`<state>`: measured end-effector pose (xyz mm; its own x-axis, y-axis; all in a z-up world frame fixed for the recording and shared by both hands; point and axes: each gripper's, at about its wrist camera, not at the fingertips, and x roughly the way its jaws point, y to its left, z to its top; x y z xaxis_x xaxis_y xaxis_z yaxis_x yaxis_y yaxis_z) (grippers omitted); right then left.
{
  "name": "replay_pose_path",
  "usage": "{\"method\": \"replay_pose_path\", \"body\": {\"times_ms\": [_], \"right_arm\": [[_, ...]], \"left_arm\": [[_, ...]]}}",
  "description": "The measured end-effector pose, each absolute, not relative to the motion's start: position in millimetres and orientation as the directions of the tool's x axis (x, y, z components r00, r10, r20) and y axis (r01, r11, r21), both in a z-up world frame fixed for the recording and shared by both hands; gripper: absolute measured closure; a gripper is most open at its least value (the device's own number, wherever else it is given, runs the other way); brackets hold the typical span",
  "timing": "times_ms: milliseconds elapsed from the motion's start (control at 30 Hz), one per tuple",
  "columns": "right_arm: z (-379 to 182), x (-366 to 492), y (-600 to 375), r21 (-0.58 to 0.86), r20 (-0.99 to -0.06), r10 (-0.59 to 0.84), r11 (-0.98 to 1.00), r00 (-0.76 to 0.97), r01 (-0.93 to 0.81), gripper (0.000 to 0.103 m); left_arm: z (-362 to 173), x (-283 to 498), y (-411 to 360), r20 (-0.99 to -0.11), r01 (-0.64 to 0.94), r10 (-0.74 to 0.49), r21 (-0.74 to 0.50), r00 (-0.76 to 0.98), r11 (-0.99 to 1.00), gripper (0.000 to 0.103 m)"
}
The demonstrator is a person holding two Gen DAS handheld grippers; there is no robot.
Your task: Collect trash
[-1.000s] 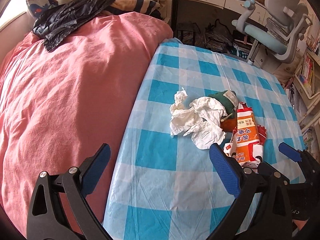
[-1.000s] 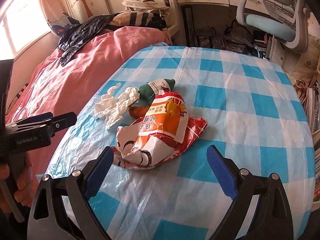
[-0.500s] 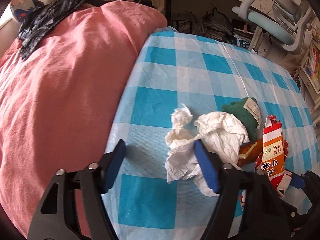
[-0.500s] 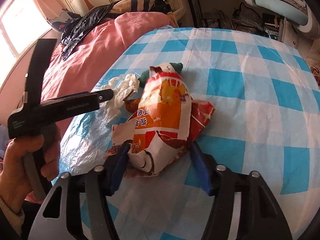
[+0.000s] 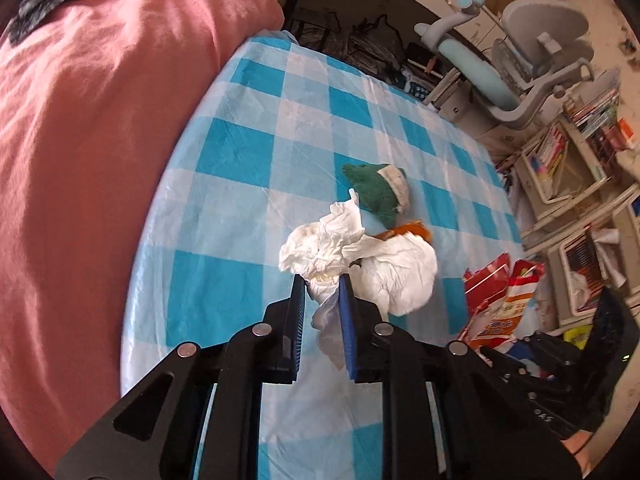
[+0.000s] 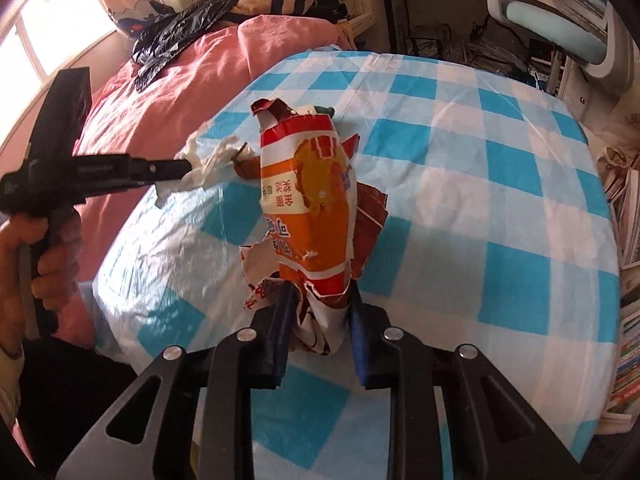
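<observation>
The left gripper [image 5: 322, 280] has just closed its jaws on the crumpled tissue [image 5: 356, 256], and the right gripper [image 6: 320, 300] on the torn snack bag [image 6: 308, 196], both above the bench [image 6: 500, 184]. The thin paper may tear or slip out.

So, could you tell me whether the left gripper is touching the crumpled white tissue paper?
Touching: in the left wrist view the left gripper pinches the crumpled white tissue paper between both blue pads.

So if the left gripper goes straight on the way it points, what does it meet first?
Probably the checked tablecloth, since the left gripper, already shut on the white tissue, points steeply down; depth is unclear.
</observation>
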<state>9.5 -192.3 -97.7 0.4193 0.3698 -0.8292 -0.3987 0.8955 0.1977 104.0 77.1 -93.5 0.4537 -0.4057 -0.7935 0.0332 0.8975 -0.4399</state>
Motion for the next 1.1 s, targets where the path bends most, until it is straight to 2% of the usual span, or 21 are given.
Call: {"method": "replay_pose_path", "body": {"times_ms": [133, 167, 200, 267, 300, 400, 467, 600, 633, 667, 733, 833, 933, 1100], "right_arm": [[-95, -2, -208, 0.142, -0.856, 0.320, 0.900, 0.405, -0.412, 0.072], [-96, -2, -213, 0.145, -0.858, 0.317, 0.904, 0.403, -0.402, 0.066], [-97, -1, -218, 0.149, -0.858, 0.314, 0.910, 0.407, -0.386, 0.061], [-100, 1, -225, 0.184, -0.850, 0.333, 0.914, 0.407, -0.362, 0.058], [-101, 2, -226, 0.198, -0.847, 0.342, 0.914, 0.408, -0.355, 0.056], [-102, 3, -225, 0.205, -0.841, 0.345, 0.916, 0.417, -0.345, 0.049], [-103, 4, -225, 0.196, -0.840, 0.336, 0.920, 0.427, -0.339, 0.044], [-99, 3, -230, 0.187, -0.828, 0.320, 0.932, 0.461, -0.311, 0.040], [-97, 3, -231, 0.185, -0.824, 0.315, 0.935, 0.470, -0.302, 0.039], [-97, 3, -233, 0.182, -0.823, 0.308, 0.939, 0.478, -0.291, 0.038], [-98, 4, -234, 0.176, -0.825, 0.294, 0.945, 0.482, -0.276, 0.037], [-96, 3, -236, 0.166, -0.819, 0.282, 0.950, 0.501, -0.263, 0.037], [-91, 1, -239, 0.155, -0.809, 0.267, 0.956, 0.524, -0.248, 0.035], [-99, 1, -245, 0.177, -0.824, 0.261, 0.962, 0.503, -0.209, 0.030]], "left_arm": [[-91, 81, 80, -0.755, 0.033, -0.486, -0.527, 0.440, 0.849, 0.087], [-94, 76, 78, -0.770, 0.032, -0.475, -0.512, 0.425, 0.858, 0.087], [-98, 72, 74, -0.804, 0.032, -0.436, -0.464, 0.405, 0.885, 0.087], [-107, 68, 64, -0.873, 0.026, -0.313, -0.327, 0.374, 0.945, 0.085], [-110, 68, 62, -0.885, 0.030, -0.290, -0.300, 0.365, 0.953, 0.084], [-110, 65, 60, -0.885, 0.034, -0.290, -0.298, 0.364, 0.954, 0.071], [-109, 63, 58, -0.892, 0.028, -0.257, -0.267, 0.373, 0.963, 0.054], [-109, 62, 50, -0.903, 0.054, -0.207, -0.202, 0.376, 0.978, 0.052], [-108, 62, 48, -0.905, 0.068, -0.203, -0.191, 0.374, 0.979, 0.054], [-107, 61, 44, -0.906, 0.090, -0.195, -0.174, 0.375, 0.981, 0.068], [-105, 57, 37, -0.908, 0.123, -0.181, -0.144, 0.378, 0.982, 0.081], [-94, 46, 36, -0.895, 0.133, -0.167, -0.122, 0.414, 0.984, 0.092], [-82, 33, 37, -0.873, 0.133, -0.179, -0.132, 0.455, 0.982, 0.097], [-61, 19, 32, -0.828, 0.156, -0.198, -0.135, 0.525, 0.979, 0.098]]}}
